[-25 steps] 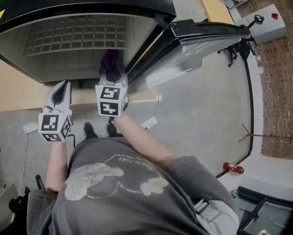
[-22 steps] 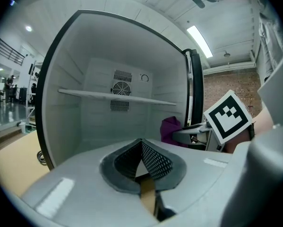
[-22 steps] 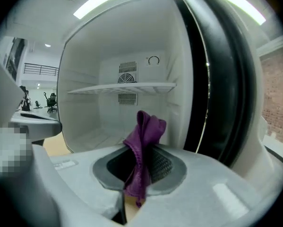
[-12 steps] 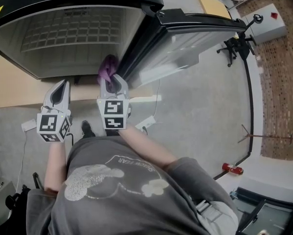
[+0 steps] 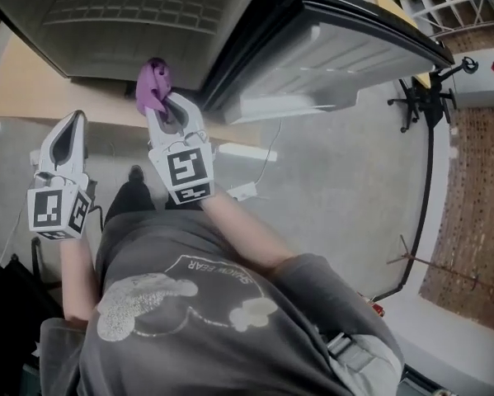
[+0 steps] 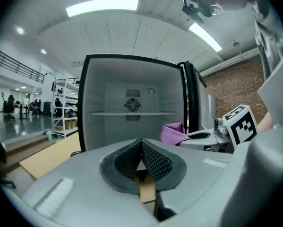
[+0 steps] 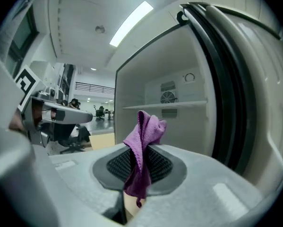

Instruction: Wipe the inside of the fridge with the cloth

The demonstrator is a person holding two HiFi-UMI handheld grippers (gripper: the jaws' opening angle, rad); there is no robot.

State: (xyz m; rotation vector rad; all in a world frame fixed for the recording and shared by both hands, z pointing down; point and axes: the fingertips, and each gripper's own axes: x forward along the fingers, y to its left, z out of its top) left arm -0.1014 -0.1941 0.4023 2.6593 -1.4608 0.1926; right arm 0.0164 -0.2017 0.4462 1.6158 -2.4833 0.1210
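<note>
Right hand-held gripper (image 5: 162,104) is pinching the purple cloth (image 7: 142,131), which is poking up out of its jaws right in front of the open fridge (image 6: 132,98). Left hand-held gripper (image 6: 141,143) is sitting pressed together with nothing in it, just beside the right one.

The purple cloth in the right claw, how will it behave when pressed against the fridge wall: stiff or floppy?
Probably floppy: the purple cloth droops in folds over the right claw. It looks light, as a narrow pinch holds it up. Its knitted surface should grip, not slide.
</note>
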